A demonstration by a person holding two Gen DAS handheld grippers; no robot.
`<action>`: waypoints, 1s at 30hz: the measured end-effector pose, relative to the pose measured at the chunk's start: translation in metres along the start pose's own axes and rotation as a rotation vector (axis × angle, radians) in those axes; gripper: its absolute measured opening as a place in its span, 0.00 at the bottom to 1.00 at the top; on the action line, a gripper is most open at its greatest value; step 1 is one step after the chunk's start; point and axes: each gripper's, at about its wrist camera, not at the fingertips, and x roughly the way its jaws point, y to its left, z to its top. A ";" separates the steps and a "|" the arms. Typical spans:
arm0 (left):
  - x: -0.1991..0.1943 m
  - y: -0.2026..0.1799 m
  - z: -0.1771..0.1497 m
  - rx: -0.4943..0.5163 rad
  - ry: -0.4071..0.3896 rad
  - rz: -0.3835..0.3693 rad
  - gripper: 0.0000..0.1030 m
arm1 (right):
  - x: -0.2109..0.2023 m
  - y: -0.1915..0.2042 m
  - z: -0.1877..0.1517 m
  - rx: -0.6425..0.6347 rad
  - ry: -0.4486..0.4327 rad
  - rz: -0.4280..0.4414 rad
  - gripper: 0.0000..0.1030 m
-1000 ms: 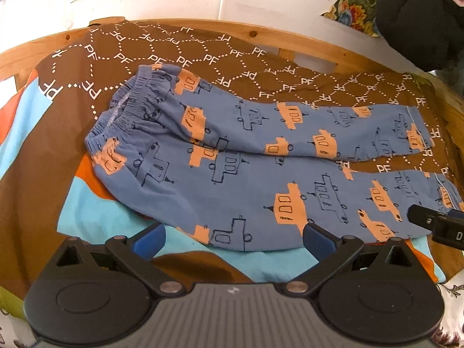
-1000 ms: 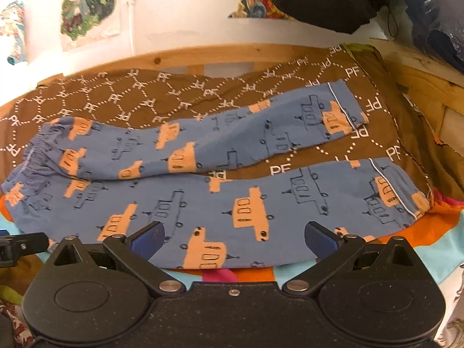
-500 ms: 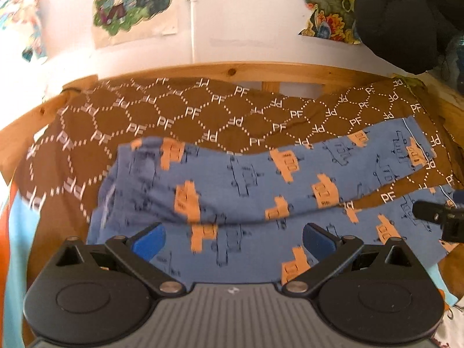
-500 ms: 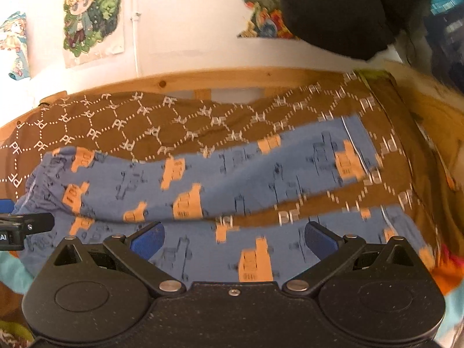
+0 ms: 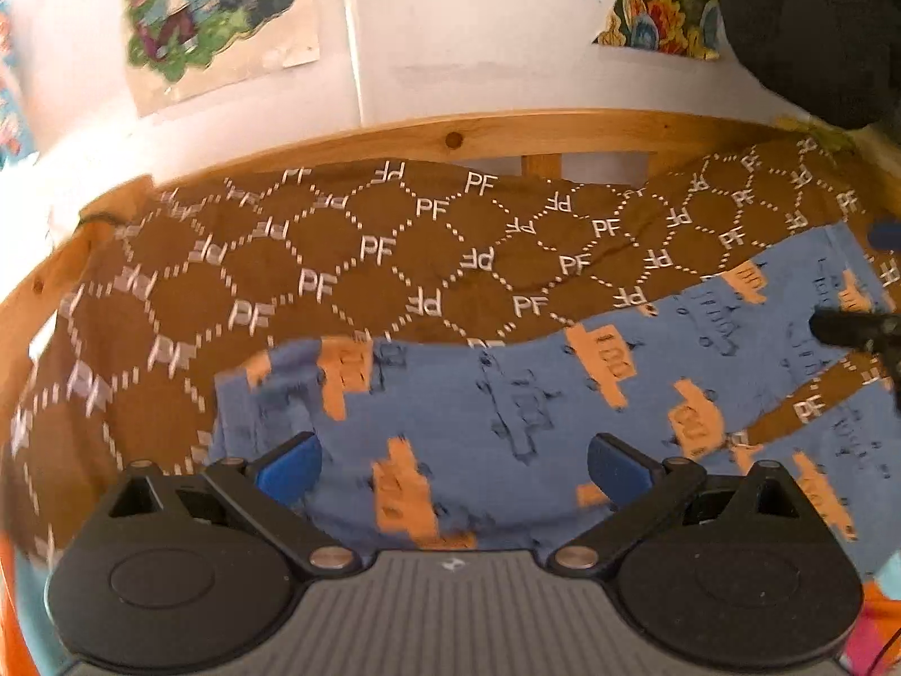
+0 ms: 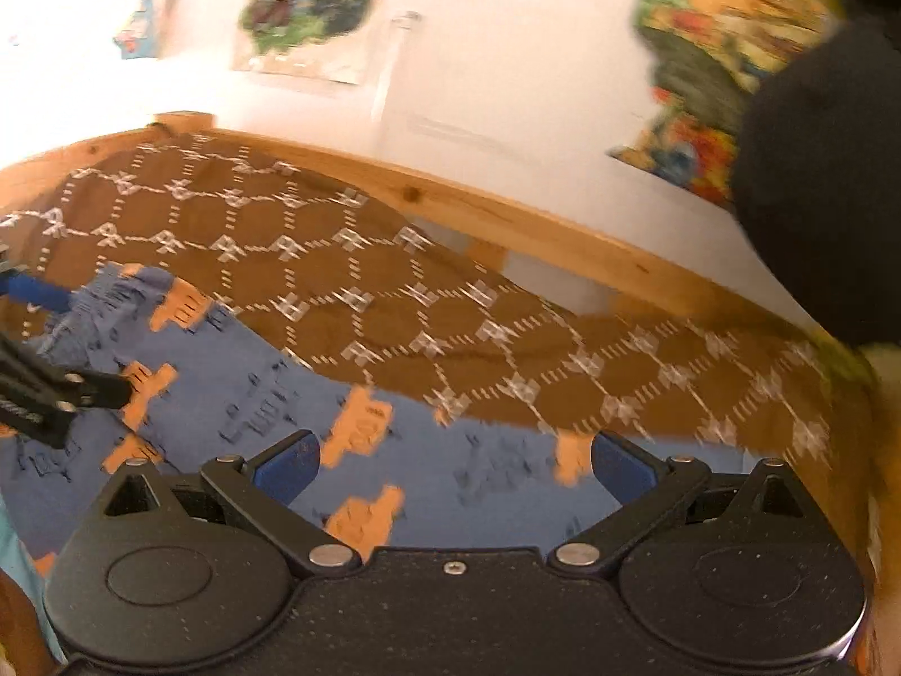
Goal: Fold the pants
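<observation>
Blue pants (image 5: 507, 411) with orange boat prints lie flat on a brown blanket (image 5: 349, 265), legs running to the right. My left gripper (image 5: 450, 465) is open and empty, low over the waist end. My right gripper (image 6: 450, 465) is open and empty, low over the far leg of the pants (image 6: 270, 394). The right gripper's tip shows at the right edge of the left wrist view (image 5: 856, 327). The left gripper's tip shows at the left edge of the right wrist view (image 6: 67, 388). Both views are blurred.
A wooden bed rail (image 5: 507, 135) runs behind the blanket, against a white wall with posters (image 5: 214, 17). A black garment (image 6: 828, 169) hangs at the upper right. Orange and light blue bedding (image 5: 878, 591) shows near the front edge.
Both grippers have moved forward and down over the pants, from the near edge toward the far leg. The right view has swung left. Both jaws stay open.
</observation>
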 end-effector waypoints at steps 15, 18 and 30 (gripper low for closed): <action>0.123 0.039 0.084 0.443 0.086 -0.141 1.00 | 0.164 -0.068 0.052 -0.192 0.183 0.541 0.99; 0.141 0.034 0.087 0.501 0.137 -0.202 1.00 | 0.184 -0.081 0.038 -0.222 0.240 0.561 0.91; 0.200 0.003 0.083 0.564 0.346 -0.357 0.60 | 0.224 -0.096 0.010 -0.202 0.328 0.522 0.57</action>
